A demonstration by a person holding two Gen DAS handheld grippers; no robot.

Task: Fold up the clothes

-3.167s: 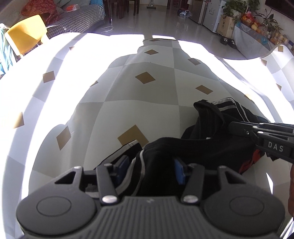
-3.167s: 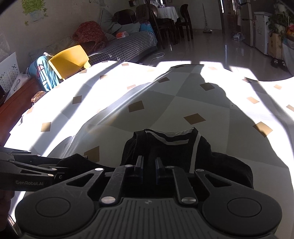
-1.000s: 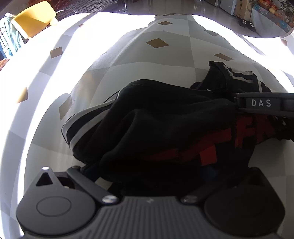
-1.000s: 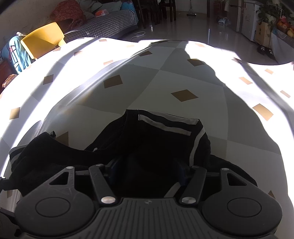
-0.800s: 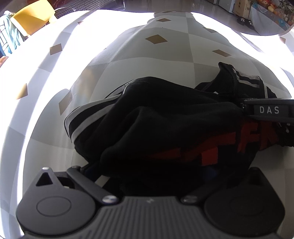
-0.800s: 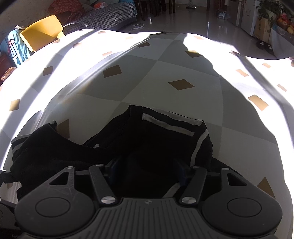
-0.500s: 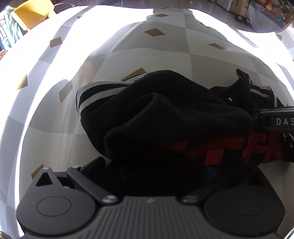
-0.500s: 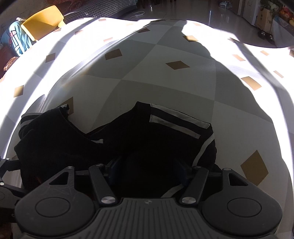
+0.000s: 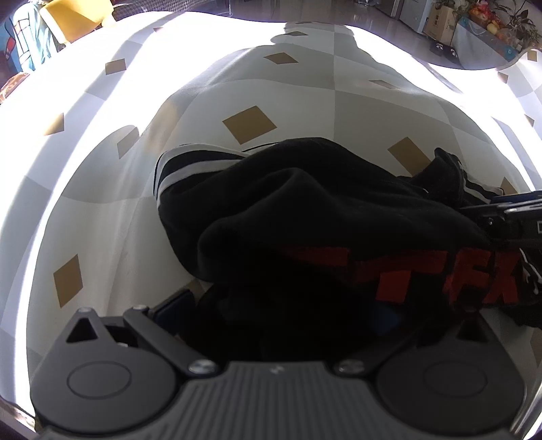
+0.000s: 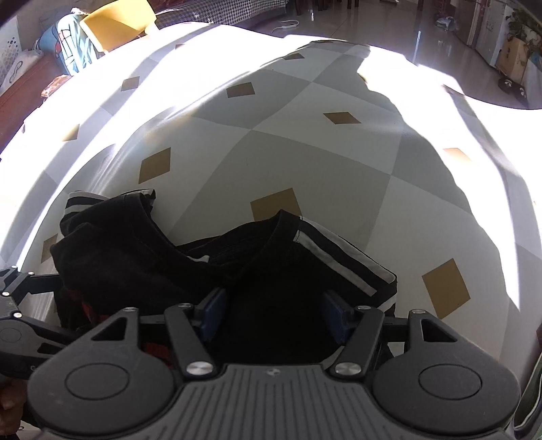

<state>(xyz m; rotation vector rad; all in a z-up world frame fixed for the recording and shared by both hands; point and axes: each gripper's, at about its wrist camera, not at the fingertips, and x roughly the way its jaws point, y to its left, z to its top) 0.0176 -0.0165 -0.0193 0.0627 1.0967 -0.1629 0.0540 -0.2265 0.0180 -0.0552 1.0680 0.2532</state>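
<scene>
A black garment (image 9: 305, 210) with red lettering (image 9: 440, 277) and white-striped sleeves (image 9: 193, 169) is bunched into a thick bundle on the checked tablecloth (image 9: 254, 94). My left gripper (image 9: 281, 313) has its jaws spread wide, and its blue pads are shut on the bundle's left part. In the right wrist view the garment (image 10: 271, 270) fills the gap of my right gripper (image 10: 272, 316), which is shut on the striped end (image 10: 338, 257). Each gripper shows at the edge of the other's view: the right gripper (image 9: 508, 216) and the left gripper (image 10: 20, 304).
The tablecloth (image 10: 305, 152) stretches far ahead, sunlit at its edges. A yellow chair (image 10: 115, 20) with blue cloth (image 10: 71, 34) stands beyond the far left corner. Boxes and plants (image 9: 491, 23) line the far right of the room.
Both grippers have drawn back toward the near side of the table, and the black bundle has come along between their jaws. Both pairs of jaws stand wider than three seconds ago.
</scene>
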